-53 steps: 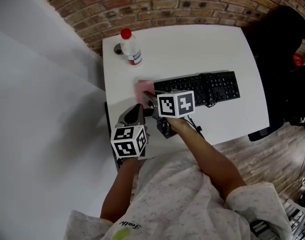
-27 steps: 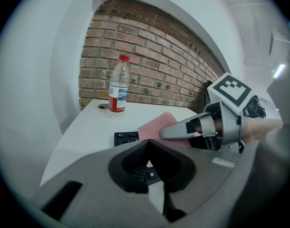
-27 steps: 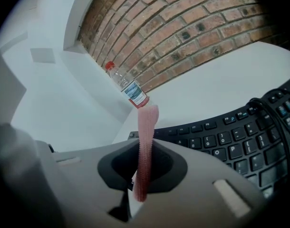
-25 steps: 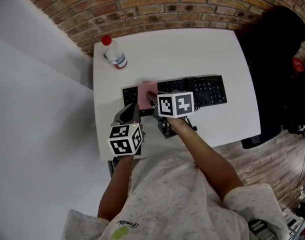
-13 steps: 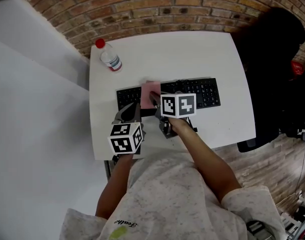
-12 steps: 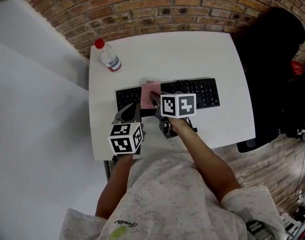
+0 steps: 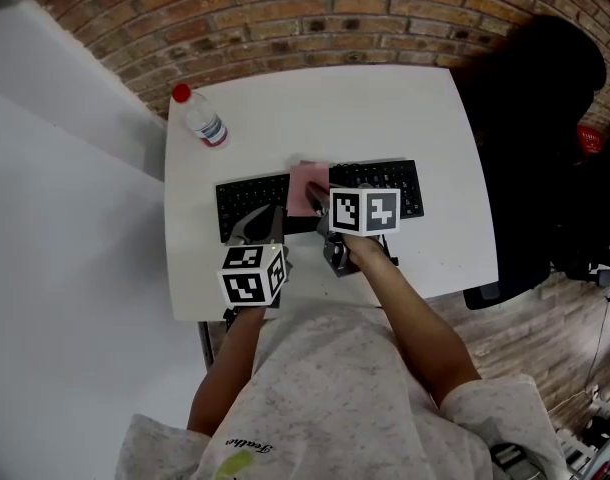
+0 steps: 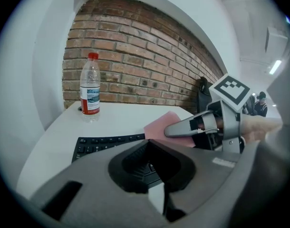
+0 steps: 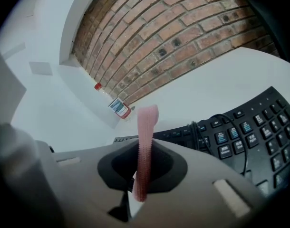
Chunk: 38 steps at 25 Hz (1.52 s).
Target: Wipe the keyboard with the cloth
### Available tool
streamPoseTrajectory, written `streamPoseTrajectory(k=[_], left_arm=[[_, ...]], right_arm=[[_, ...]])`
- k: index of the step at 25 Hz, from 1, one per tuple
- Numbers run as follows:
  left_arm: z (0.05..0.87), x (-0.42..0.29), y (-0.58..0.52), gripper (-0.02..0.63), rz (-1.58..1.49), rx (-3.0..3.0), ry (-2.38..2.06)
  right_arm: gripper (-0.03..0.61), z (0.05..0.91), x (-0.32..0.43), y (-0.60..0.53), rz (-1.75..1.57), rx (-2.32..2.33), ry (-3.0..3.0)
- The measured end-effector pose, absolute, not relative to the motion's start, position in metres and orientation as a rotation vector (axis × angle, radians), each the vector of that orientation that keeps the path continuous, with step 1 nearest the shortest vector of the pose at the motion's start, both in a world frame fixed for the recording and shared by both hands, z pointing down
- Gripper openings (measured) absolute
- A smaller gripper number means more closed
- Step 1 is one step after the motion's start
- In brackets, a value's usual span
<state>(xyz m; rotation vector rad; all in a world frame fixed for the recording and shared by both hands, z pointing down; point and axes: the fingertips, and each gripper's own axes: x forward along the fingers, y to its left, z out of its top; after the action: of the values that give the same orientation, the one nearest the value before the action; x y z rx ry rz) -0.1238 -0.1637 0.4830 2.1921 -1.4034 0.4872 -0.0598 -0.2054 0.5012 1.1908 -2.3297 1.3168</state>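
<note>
Overhead, cloth: the pink cloth [image 7: 307, 184] lies spread on the black keyboard [image 7: 247, 204] just ahead of the right gripper [image 7: 313, 206], which pinches its near edge; it looks placed for a wiping stroke along the keys.
Head view, left gripper: the left gripper [image 7: 260, 224] has its tips at the keyboard's near edge, just left of the right fingers, probably to steady the board; whether it touches cannot be told.
Head view, bottle: the bottle [image 7: 198, 118] stands on the white tabletop [image 7: 385, 108] well beyond the fingers and to their left, clear of the wiping path.
Left gripper view, fingers: these fingers [image 8: 102, 179] are pressed together with nothing between them; keys run just ahead of the tips, the cloth further ahead and to the right.
Right gripper view, fingers: these fingers [image 9: 78, 175] clamp the cloth, seen edge-on as a thin band sticking out past the tips, a grip that should let it drag without slipping.
Right gripper view, keyboard: it spreads below and right of the fingers.
</note>
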Motion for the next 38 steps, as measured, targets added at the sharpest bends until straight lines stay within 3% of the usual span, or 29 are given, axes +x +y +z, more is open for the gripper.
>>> streamPoseTrajectory(k=[38], left_arm=[[0.477,-0.022,-0.174,-0.008,0.509,2.219,-1.42]], right_arm=[[0.018,0.492,0.064,-0.209,1.372,1.201,-2.375]])
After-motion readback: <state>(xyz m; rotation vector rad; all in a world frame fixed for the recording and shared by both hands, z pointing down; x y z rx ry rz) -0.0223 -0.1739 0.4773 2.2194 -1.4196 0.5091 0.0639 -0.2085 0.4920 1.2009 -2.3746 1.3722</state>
